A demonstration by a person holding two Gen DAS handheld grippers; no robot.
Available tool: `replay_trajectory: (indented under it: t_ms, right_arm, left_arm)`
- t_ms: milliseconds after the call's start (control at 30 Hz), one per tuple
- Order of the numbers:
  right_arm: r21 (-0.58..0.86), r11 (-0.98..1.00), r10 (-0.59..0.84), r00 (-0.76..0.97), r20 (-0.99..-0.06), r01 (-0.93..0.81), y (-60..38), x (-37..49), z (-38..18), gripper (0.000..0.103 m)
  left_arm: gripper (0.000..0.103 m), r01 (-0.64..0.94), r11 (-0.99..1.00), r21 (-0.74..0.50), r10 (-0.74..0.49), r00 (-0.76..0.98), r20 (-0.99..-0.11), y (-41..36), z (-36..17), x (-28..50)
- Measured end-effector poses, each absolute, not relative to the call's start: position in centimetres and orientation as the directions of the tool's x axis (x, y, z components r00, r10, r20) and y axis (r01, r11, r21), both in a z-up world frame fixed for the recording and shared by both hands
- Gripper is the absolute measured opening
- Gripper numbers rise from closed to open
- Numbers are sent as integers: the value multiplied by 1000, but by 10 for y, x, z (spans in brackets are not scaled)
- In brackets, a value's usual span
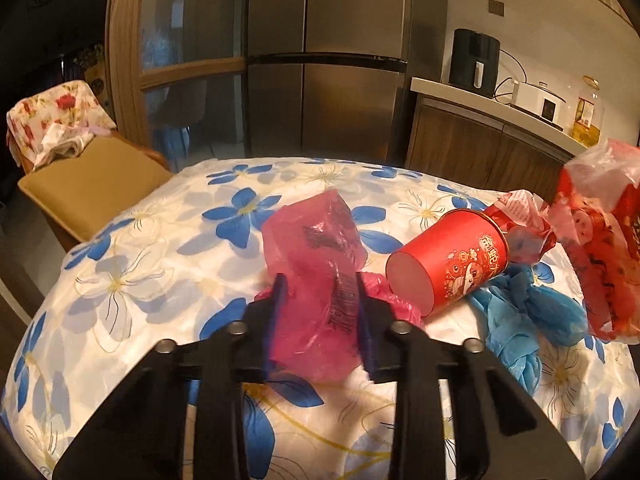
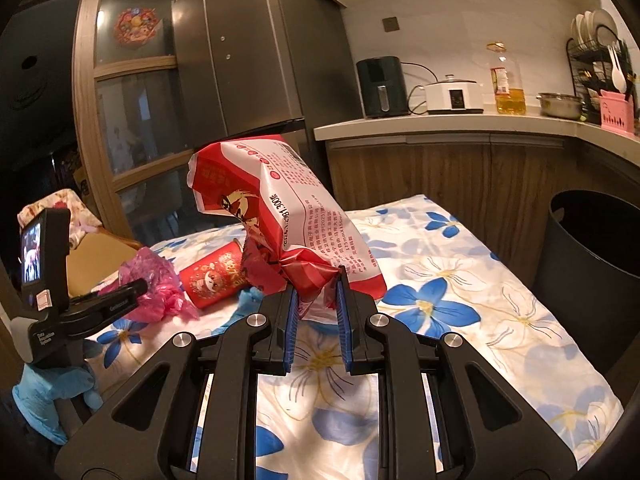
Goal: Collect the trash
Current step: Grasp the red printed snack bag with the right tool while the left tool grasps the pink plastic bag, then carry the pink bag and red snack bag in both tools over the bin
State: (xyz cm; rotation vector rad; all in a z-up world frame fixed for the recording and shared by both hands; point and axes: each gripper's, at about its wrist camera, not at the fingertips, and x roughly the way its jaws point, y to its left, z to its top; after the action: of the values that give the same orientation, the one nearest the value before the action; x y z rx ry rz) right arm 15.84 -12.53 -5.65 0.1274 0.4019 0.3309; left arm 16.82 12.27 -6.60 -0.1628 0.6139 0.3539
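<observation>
Left tongs (image 1: 320, 292) clench a pink plastic bag (image 1: 316, 264) on the bench (image 1: 140, 240). Right tongs (image 2: 316, 284) grip a raised red-and-white wrapper (image 2: 280, 208). A red cup (image 1: 452, 260) lies just right of the left tongs.

Red-and-white plastic wrapper (image 2: 296, 216): small printed Chinese text, with what looks like "175mm×155mm". Red paper cup (image 1: 452, 260): gold Chinese characters, too blurred to read.

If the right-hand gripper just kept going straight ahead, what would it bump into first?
Probably nothing new: the right gripper already pinches the red-and-white wrapper. Beyond it lie the flowered tablecloth and, further, the wooden cabinet; depth is unclear.
</observation>
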Motion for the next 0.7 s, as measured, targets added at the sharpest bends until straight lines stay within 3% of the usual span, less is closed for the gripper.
replay_trajectory:
  t_ms: [233, 700]
  right_arm:
    - [193, 947, 310, 883, -352, -256, -139, 149, -54, 17]
    - [217, 957, 256, 906, -337, -190, -180, 124, -49, 17]
  left_arm:
    - [12, -356, 931, -83, 251, 788, -562, 119, -59, 150]
    - [11, -251, 965, -80, 184, 860, -475, 72, -31, 95]
